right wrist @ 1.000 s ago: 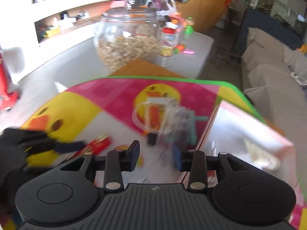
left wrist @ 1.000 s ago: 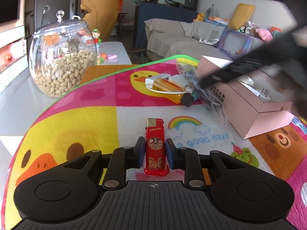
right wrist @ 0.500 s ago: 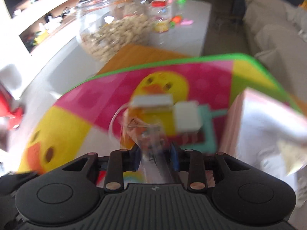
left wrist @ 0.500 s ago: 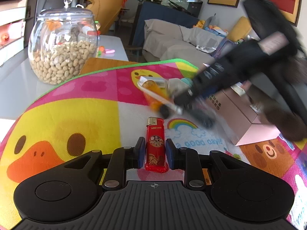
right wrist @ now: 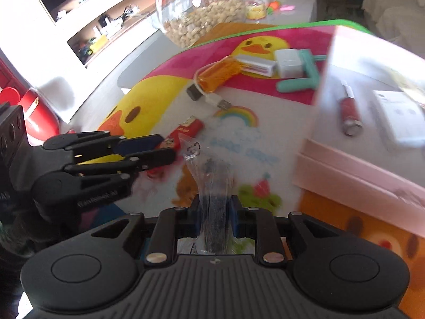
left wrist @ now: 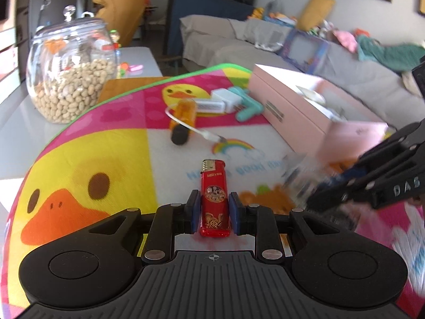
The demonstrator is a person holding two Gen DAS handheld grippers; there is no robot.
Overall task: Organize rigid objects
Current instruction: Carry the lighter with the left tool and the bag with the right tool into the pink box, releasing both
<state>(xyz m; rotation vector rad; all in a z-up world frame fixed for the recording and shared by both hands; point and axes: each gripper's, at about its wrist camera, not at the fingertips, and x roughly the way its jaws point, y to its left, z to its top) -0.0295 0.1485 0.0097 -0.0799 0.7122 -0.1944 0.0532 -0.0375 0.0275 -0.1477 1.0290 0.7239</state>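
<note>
My left gripper (left wrist: 214, 208) is shut on a red lighter (left wrist: 214, 199), which rests low over the play mat; the lighter (right wrist: 186, 131) and left gripper (right wrist: 148, 146) also show in the right wrist view. My right gripper (right wrist: 214, 218) has its jaws closing, pads pressing on a clear plastic bag (right wrist: 211, 183) with a dark item inside. In the left wrist view the right gripper (left wrist: 326, 194) and the blurred bag (left wrist: 302, 175) hang right of the lighter. An open pink box (right wrist: 358, 175) holds a red tube (right wrist: 349, 111) and a white pack (right wrist: 398, 117).
An orange bottle (left wrist: 183, 117) with a white cable, a white charger (left wrist: 227, 101) and a teal tool (left wrist: 249, 109) lie on the mat by the duck print. A glass jar of peanuts (left wrist: 71, 74) stands at the left, off the mat. A sofa lies behind.
My right gripper took the clear bag from the pile by the orange bottle, closed on it and swung it near, to the right of the lighter. The left gripper kept still, holding the lighter.
</note>
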